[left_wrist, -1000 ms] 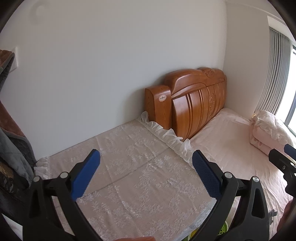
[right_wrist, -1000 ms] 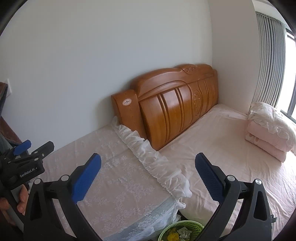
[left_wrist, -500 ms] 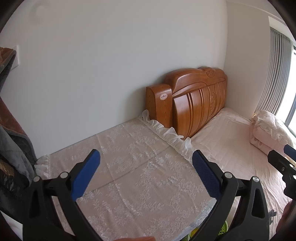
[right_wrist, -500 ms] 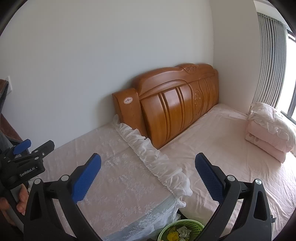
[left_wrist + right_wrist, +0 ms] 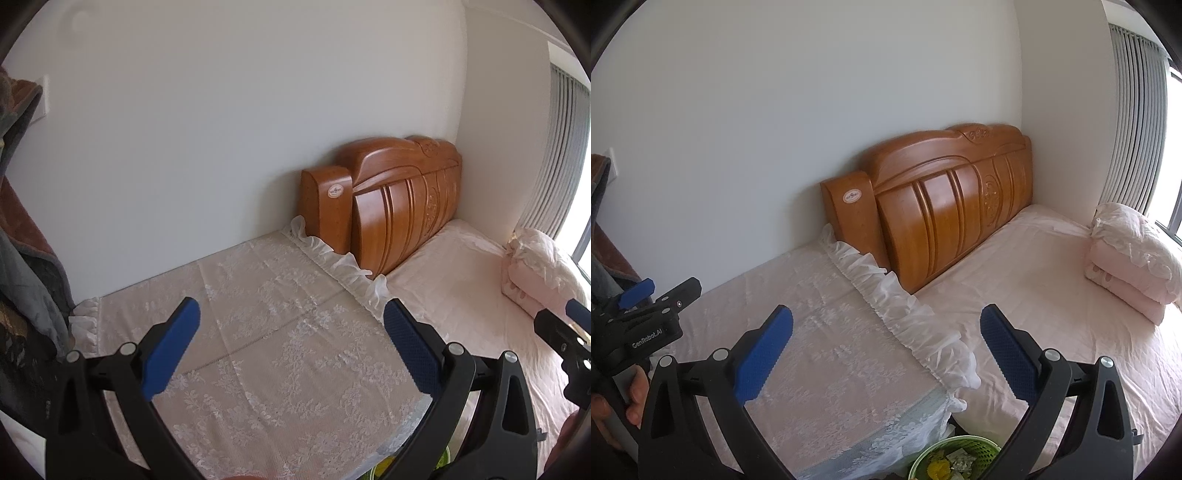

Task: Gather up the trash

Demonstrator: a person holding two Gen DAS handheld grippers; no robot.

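hidden or cut off: the green basket (image 5: pixel 955 456) is sitting at the bottom edge of the right wrist view, half covered by the gripper frame; yellow and pale scraps of trash (image 5: pixel 951 463) are lying inside it, too small to identify. in the left wrist view only a green sliver of it is showing at the bottom right.
left edge: dark hanging cloth (image 5: pixel 22 280) is filling the left side of the left wrist view, cut off by the frame.
left gripper (image 5: pixel 291 345): it is hovering over the lace cover (image 5: pixel 280 354), blue pads spread wide with nothing between them.
right gripper (image 5: pixel 886 350): it is gaping just as wide and empty, pointing at the frilled edge of the cover beside the pink bed sheet (image 5: pixel 1045 280).
hand (image 5: pixel 633 398): at the lower left of the right wrist view, fingers are wrapping the left tool's handle; the rest of the person is out of frame.
background: the wooden headboard (image 5: pixel 945 199) is leaning against the white wall, and folded pink bedding (image 5: pixel 1130 254) is resting at the right.
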